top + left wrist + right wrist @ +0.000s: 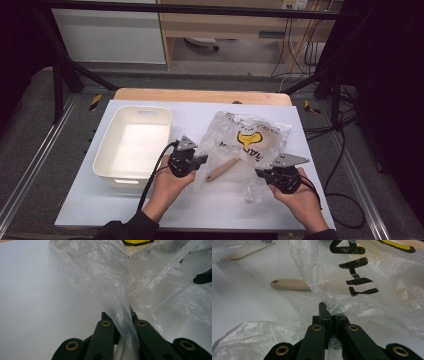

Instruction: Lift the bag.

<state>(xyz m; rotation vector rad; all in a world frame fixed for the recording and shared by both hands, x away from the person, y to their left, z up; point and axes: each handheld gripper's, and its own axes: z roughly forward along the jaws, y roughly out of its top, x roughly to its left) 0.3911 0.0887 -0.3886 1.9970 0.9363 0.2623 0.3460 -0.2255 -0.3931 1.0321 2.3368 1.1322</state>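
A clear plastic bag (247, 137) with yellow and black print lies crumpled in the middle of the white table (200, 200). A wooden utensil lies in it, and its handle (222, 169) sticks out of the bag's near opening. My left gripper (203, 160) is shut on the bag's left edge; in the left gripper view its jaws pinch a twisted strand of the film (120, 315). My right gripper (259, 173) is shut on the bag's right near edge (337, 307). The wooden handle (290, 285) lies beyond the right gripper's jaws, partly under the film.
An empty white plastic bin (134, 145) stands to the left of the bag, close to my left hand. The table's wooden far edge (200, 95) runs behind the bag. Black frame bars and cables surround the table.
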